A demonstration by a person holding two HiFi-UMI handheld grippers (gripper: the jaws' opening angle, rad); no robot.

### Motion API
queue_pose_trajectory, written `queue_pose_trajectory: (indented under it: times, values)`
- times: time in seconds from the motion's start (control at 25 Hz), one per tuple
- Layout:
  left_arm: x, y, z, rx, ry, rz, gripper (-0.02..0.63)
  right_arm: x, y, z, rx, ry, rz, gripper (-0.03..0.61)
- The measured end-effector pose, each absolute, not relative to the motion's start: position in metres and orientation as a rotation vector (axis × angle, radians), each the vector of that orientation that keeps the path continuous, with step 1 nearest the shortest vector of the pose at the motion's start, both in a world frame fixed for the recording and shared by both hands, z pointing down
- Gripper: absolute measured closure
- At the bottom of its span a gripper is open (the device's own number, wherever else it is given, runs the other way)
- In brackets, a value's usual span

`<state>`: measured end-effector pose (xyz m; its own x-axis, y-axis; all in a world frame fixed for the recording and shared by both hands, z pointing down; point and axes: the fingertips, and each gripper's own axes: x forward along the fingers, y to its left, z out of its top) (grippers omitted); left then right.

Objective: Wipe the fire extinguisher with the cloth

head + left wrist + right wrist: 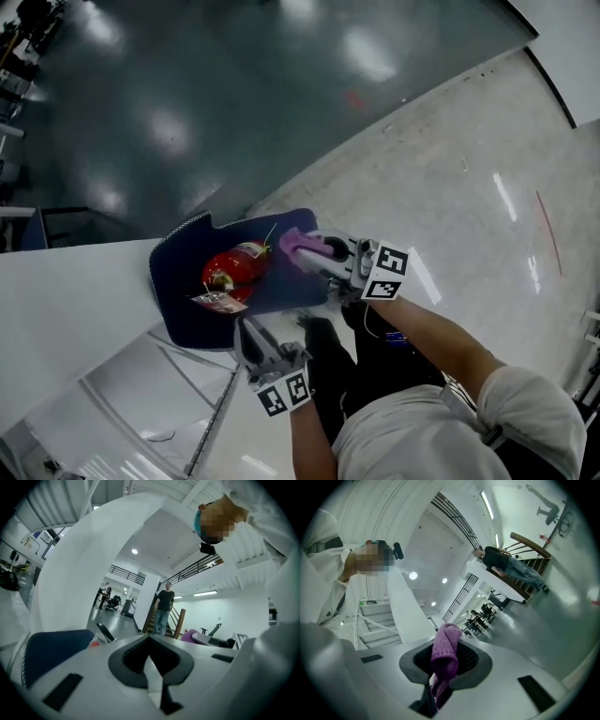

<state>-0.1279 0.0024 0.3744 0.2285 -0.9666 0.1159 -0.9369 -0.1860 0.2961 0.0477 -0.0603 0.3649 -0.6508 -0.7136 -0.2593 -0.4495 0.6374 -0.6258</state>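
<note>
The right gripper point(322, 255) is clamped on a purple cloth point(298, 243), just beside the red fire extinguisher point(234, 267), which lies on a blue mat point(183, 309) at the table point(66, 291) edge. The left gripper point(246, 330) has its jaws together on nothing, apart from the extinguisher. With nothing bracing it, rubbing may roll it, and the pinched cloth could slip free.

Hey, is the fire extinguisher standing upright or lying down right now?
Lying down: the fire extinguisher rests on its side on the dark blue mat.
</note>
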Motion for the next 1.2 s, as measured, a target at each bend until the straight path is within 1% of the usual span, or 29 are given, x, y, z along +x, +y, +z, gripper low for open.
queue_pose_trajectory:
  times: [0.12, 0.28, 0.56, 0.72, 0.92, 1.08, 1.2]
  values:
    - [-0.110, 0.000, 0.375, 2.164, -1.812, -0.145, 0.607, 0.071, -0.081, 0.387, -0.957, 2.396, -0.739, 0.523]
    - [-0.099, -0.007, 0.382, 2.151, -1.849, -0.153, 0.607, 0.073, -0.110, 0.466, -1.024, 2.442, -0.823, 0.523]
    - [-0.095, -0.007, 0.450, 2.183, -1.817, -0.119, 0.607, 0.028, -0.159, 0.646, -1.037, 2.551, -0.959, 0.523]
    - [-0.101, 0.002, 0.479, 2.126, -1.824, -0.102, 0.607, -0.008, -0.168, 0.711, -0.972, 2.630, -1.052, 0.523]
    - [-0.112, 0.004, 0.499, 2.083, -1.854, -0.115, 0.607, -0.031, -0.181, 0.744, -0.929, 2.635, -1.098, 0.523]
    - [-0.123, 0.004, 0.500, 2.041, -1.876, -0.137, 0.607, -0.007, -0.203, 0.726, -0.972, 2.522, -1.070, 0.523]
    - [-0.125, 0.002, 0.499, 2.019, -1.881, -0.148, 0.607, 0.014, -0.220, 0.717, -1.028, 2.543, -1.017, 0.523]
